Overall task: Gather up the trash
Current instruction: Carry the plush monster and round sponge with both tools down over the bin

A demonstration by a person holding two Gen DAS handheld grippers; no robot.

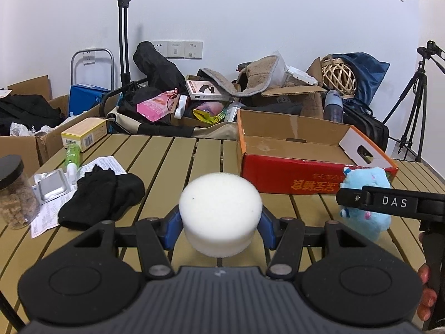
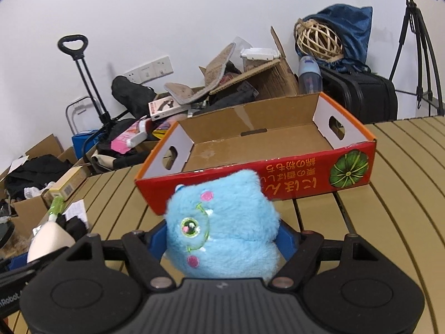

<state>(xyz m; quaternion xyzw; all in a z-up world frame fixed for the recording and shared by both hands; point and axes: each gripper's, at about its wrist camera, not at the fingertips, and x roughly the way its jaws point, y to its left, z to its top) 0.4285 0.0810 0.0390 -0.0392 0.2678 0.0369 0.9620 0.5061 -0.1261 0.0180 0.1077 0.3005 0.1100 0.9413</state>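
In the left wrist view, the left gripper sits at the lower middle of the frame with its blue pads pressed against the sides of a round white foam sponge puck, so the jaws stand at a middling width, holding it clear of the surface. Up and to the right of the puck lies the open red-and-orange cardboard tray box, its long axis running across the frame and its near red wall facing the gripper; I judge this to be the collecting bin, so the left hand needs to carry the puck forward and rightward over that wall. At the right edge, the right gripper's black arm crosses in front of a blue plush toy.

In the right wrist view, the right gripper holds the blue plush toy at the lower middle, its jaws fairly wide but closed in on the fur. The box lies directly ahead and just above in the frame, its interior bare, so the right hand looks the nearer of the two.

The surface is a tan slatted table. At the left of the left view lie a black sock, a foil blister pack and a printed leaflet. Behind the table, cluttered boxes, bags and a tripod stand against a white wall.
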